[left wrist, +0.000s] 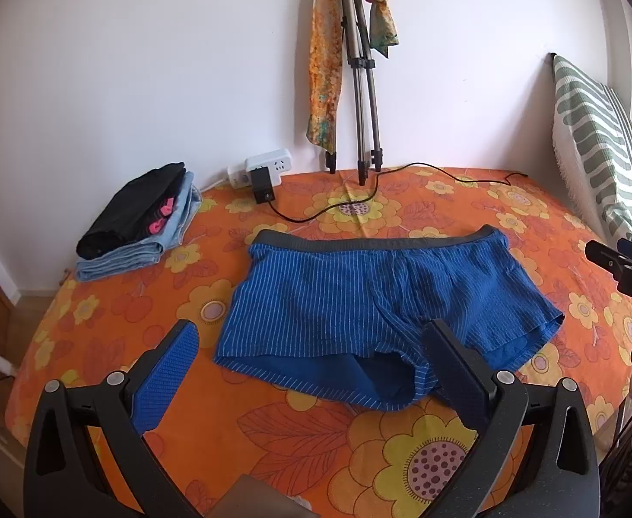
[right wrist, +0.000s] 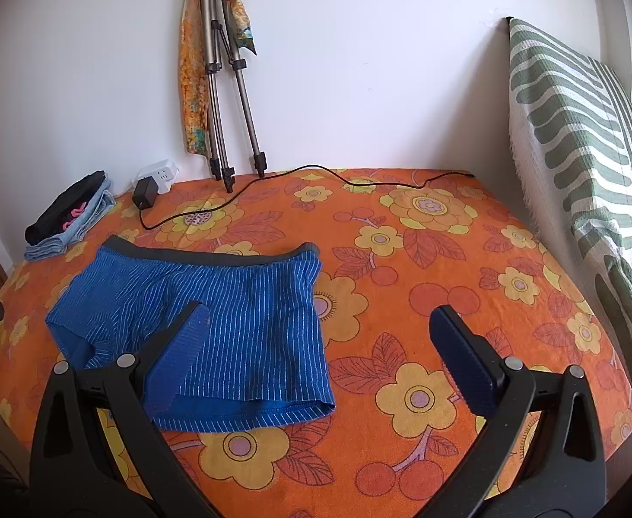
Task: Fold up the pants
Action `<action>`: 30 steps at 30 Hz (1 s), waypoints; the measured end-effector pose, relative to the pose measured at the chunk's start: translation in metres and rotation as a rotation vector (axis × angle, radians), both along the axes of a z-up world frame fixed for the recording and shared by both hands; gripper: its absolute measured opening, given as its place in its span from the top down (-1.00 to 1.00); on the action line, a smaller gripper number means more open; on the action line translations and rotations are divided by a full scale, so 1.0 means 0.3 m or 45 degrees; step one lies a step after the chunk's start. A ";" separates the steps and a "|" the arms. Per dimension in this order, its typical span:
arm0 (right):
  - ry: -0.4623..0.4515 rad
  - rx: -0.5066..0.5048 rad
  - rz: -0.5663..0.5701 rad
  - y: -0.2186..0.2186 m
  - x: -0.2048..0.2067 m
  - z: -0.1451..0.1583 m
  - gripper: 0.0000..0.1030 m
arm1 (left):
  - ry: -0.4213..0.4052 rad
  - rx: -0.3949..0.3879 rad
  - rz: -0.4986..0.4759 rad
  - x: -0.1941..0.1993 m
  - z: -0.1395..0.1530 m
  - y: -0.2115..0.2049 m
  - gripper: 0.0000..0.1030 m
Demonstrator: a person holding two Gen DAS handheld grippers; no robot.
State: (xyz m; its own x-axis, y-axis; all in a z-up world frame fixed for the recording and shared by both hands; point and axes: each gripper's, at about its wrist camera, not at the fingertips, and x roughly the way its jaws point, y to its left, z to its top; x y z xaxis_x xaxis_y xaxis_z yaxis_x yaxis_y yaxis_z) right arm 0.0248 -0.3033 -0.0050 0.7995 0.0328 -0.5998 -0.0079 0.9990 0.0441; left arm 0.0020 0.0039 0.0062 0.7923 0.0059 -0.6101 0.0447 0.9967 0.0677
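Blue pin-striped shorts [left wrist: 372,302] with a grey waistband lie flat and unfolded on the orange flowered cloth, waistband towards the wall, leg openings towards me; they also show in the right wrist view [right wrist: 212,328]. My left gripper [left wrist: 311,367] is open and empty, hovering just before the shorts' near hem. My right gripper [right wrist: 320,354] is open and empty, at the shorts' right side, its left finger over the right leg. The right gripper's tip shows at the edge of the left wrist view [left wrist: 618,263].
A stack of folded clothes [left wrist: 138,224] sits at the back left. A power strip with charger [left wrist: 264,172] and black cable [left wrist: 359,198] lie by the wall, next to a tripod [left wrist: 359,86]. A green-striped cushion [right wrist: 588,164] leans at the right.
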 end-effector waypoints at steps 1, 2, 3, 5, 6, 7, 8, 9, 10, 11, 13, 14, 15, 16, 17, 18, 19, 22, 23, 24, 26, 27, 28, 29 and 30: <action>0.000 0.006 0.001 -0.004 -0.002 0.000 -1.00 | 0.001 -0.001 0.000 0.000 0.000 0.001 -0.99; 0.000 0.011 0.001 -0.006 -0.002 0.000 -1.00 | 0.002 -0.003 0.000 0.001 0.000 0.002 -0.99; 0.000 0.014 0.001 -0.008 -0.002 0.000 -1.00 | 0.001 -0.004 0.002 0.000 0.000 0.002 -0.99; 0.000 0.013 0.000 -0.007 0.000 0.001 -1.00 | 0.000 -0.002 0.002 -0.002 -0.002 0.001 -0.99; 0.001 0.013 0.000 -0.006 0.001 0.001 -1.00 | -0.001 -0.003 0.002 -0.002 -0.002 0.002 -0.99; 0.002 0.012 0.001 -0.006 0.001 0.002 -1.00 | -0.002 -0.004 0.003 -0.003 -0.003 0.001 -0.99; 0.003 0.014 0.001 -0.005 0.001 0.000 -1.00 | -0.003 -0.002 0.003 -0.004 -0.003 0.000 -0.99; 0.004 0.016 0.002 -0.007 0.001 0.000 -1.00 | -0.005 0.001 0.003 -0.003 -0.002 -0.001 -0.99; 0.006 0.019 0.002 -0.010 0.003 -0.001 -1.00 | -0.006 0.001 0.003 -0.003 -0.001 0.000 -0.99; 0.007 0.023 0.000 -0.013 0.003 0.000 -1.00 | -0.007 0.002 0.002 -0.002 0.000 0.000 -0.99; 0.010 0.031 -0.003 -0.017 0.003 0.000 -1.00 | -0.010 0.003 0.002 -0.004 0.000 -0.001 -0.99; 0.010 0.032 -0.005 -0.017 0.003 0.000 -1.00 | -0.010 0.003 0.002 -0.004 0.000 -0.001 -0.99; 0.010 0.032 -0.006 -0.018 0.003 0.000 -1.00 | -0.009 0.002 0.002 -0.004 0.001 -0.001 -0.99; 0.009 0.031 -0.006 -0.018 0.003 0.000 -1.00 | -0.009 0.001 0.002 -0.004 0.000 -0.001 -0.99; 0.011 0.032 -0.003 -0.017 0.004 0.000 -1.00 | -0.008 0.001 0.002 -0.003 0.001 0.000 -0.99; 0.011 0.031 -0.003 -0.018 0.004 0.000 -1.00 | -0.007 0.001 0.003 -0.003 0.001 0.000 -0.99; 0.011 0.031 -0.004 -0.017 0.003 0.000 -1.00 | -0.007 0.001 0.003 -0.002 0.001 0.000 -0.99; 0.012 0.030 -0.003 -0.019 0.002 -0.001 -1.00 | -0.007 0.001 0.002 -0.003 0.000 0.000 -0.99; 0.012 0.031 -0.003 -0.017 0.003 -0.001 -1.00 | -0.008 0.002 0.003 -0.003 0.000 0.000 -0.99; 0.012 0.031 -0.002 -0.018 0.003 -0.001 -1.00 | -0.008 0.002 0.002 -0.003 0.000 0.000 -0.99; 0.011 0.031 -0.003 -0.017 0.002 -0.002 -1.00 | -0.009 0.003 0.002 -0.003 0.000 -0.001 -0.99; 0.012 0.031 -0.003 -0.018 0.002 -0.002 -1.00 | -0.009 0.002 0.002 -0.002 0.000 -0.001 -0.99; 0.012 0.031 -0.003 -0.017 0.002 -0.003 -1.00 | -0.008 0.003 0.002 -0.002 0.000 -0.002 -0.99; 0.012 0.031 -0.003 -0.018 0.002 -0.003 -1.00 | -0.008 0.002 0.002 -0.002 -0.001 -0.001 -0.99; 0.013 0.031 -0.003 -0.017 0.003 -0.003 -1.00 | -0.008 0.002 0.002 -0.002 -0.001 -0.001 -0.99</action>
